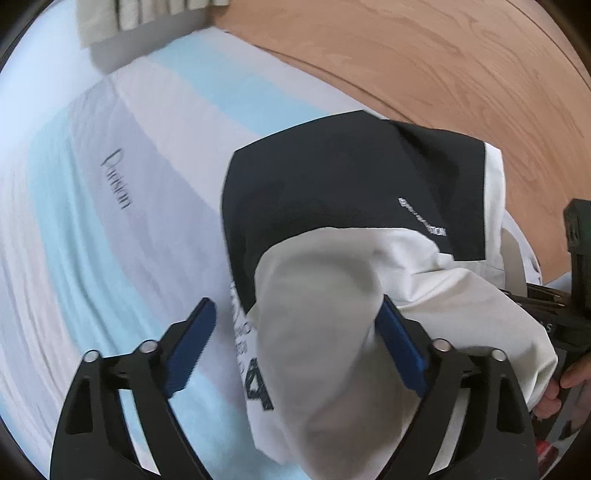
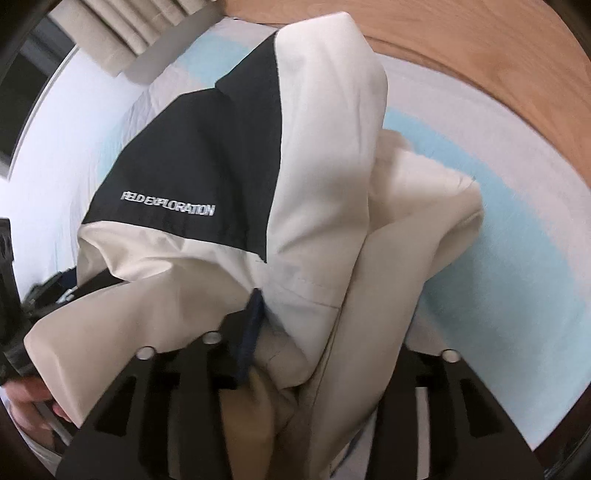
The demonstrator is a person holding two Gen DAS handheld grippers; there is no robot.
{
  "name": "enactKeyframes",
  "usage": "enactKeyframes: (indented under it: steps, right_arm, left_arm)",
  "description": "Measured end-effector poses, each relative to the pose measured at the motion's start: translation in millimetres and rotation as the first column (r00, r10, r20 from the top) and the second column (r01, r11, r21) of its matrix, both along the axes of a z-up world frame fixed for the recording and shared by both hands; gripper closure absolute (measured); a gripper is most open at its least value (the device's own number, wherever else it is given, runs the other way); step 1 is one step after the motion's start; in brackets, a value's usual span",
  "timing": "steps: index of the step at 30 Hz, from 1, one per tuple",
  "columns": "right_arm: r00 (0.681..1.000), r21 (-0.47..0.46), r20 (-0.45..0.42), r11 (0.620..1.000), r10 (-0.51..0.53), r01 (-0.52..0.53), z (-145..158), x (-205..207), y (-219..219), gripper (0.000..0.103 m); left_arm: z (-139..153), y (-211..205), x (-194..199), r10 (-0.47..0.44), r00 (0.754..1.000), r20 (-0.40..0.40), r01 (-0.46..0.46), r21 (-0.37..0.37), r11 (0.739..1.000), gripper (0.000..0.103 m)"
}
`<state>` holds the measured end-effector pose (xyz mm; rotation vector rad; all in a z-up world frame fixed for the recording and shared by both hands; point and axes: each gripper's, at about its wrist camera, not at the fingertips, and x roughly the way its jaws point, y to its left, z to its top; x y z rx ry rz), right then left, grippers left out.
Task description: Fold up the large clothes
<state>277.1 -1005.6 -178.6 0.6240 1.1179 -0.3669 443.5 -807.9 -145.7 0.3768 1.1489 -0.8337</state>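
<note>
A cream and black jacket (image 1: 332,206) with white lettering lies bunched on the striped bed sheet (image 1: 110,221). My left gripper (image 1: 295,314) is open, its blue fingers (image 1: 195,347) spread wide; a cream fold of the jacket hangs between them, resting against the right finger. In the right wrist view the jacket (image 2: 314,184) is lifted and drapes over my right gripper (image 2: 266,317). That gripper is shut on the jacket's cream fabric; one blue finger (image 2: 253,325) shows, the other is hidden under cloth.
The bed has pale blue, grey and white stripes (image 2: 498,221). A wooden floor (image 1: 443,55) runs beyond the bed's far edge. Beige pleated curtains (image 2: 129,33) hang at the upper left. The other gripper's black body (image 1: 576,258) and a hand show at the right.
</note>
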Motion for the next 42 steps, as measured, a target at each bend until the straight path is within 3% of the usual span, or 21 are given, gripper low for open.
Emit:
enactKeyframes:
  steps: [3, 8, 13, 16, 20, 25, 28, 31, 37, 42]
  right_arm:
    - [1.000, -0.053, -0.009, 0.998, 0.019, -0.020, 6.8, -2.6, 3.0, 0.033]
    - [0.999, -0.120, 0.038, 0.993, 0.011, -0.006, 31.3, -21.6, 8.4, 0.007]
    - [0.998, -0.267, 0.067, 0.964, 0.016, 0.003, 62.1, -41.6, 28.7, 0.007]
    - [0.996, -0.388, 0.090, 0.920, -0.022, 0.055, 86.6, -65.0, 50.5, 0.007]
    - [0.992, -0.455, 0.115, 0.885, -0.052, 0.099, 112.0, -94.4, 89.6, 0.007]
    - [0.981, -0.480, 0.156, 0.860, -0.111, 0.174, 134.8, -141.4, 144.4, 0.007]
    - [0.976, -0.496, 0.165, 0.843, -0.143, 0.208, 144.7, -159.5, 177.8, 0.007]
    - [0.968, -0.494, 0.173, 0.834, -0.183, 0.246, 150.9, -191.2, 215.1, 0.007]
    - [0.960, -0.528, 0.132, 0.802, -0.247, 0.279, 149.2, -247.4, 278.3, 0.007]
    - [0.955, -0.550, 0.115, 0.782, -0.275, 0.292, 129.2, -272.6, 305.8, 0.007]
  left_arm:
    - [6.9, 18.1, -6.7, 0.062, 0.998, -0.008, -0.062, 0.005, 0.998, 0.006]
    - [22.6, 48.1, -22.2, 0.149, 0.988, 0.039, -0.150, 0.019, 0.989, 0.006]
    - [55.1, 80.2, -49.2, 0.221, 0.968, 0.116, -0.220, -0.017, 0.975, 0.006]
    - [68.9, 92.9, -62.7, 0.238, 0.958, 0.157, -0.239, -0.015, 0.971, 0.006]
    - [92.1, 112.1, -93.3, 0.221, 0.953, 0.207, -0.219, -0.032, 0.975, 0.006]
    - [109.4, 141.4, -145.1, 0.178, 0.951, 0.254, -0.168, -0.057, 0.984, 0.006]
    - [117.9, 164.5, -174.3, 0.132, 0.968, 0.212, -0.117, -0.082, 0.990, 0.006]
    - [125.9, 186.6, -200.8, 0.132, 0.966, 0.220, -0.114, -0.094, 0.989, 0.006]
    - [134.9, 227.6, -253.4, 0.096, 0.959, 0.266, -0.069, -0.110, 0.992, 0.006]
    - [121.6, 246.2, -283.4, 0.069, 0.951, 0.300, -0.036, -0.115, 0.993, 0.006]
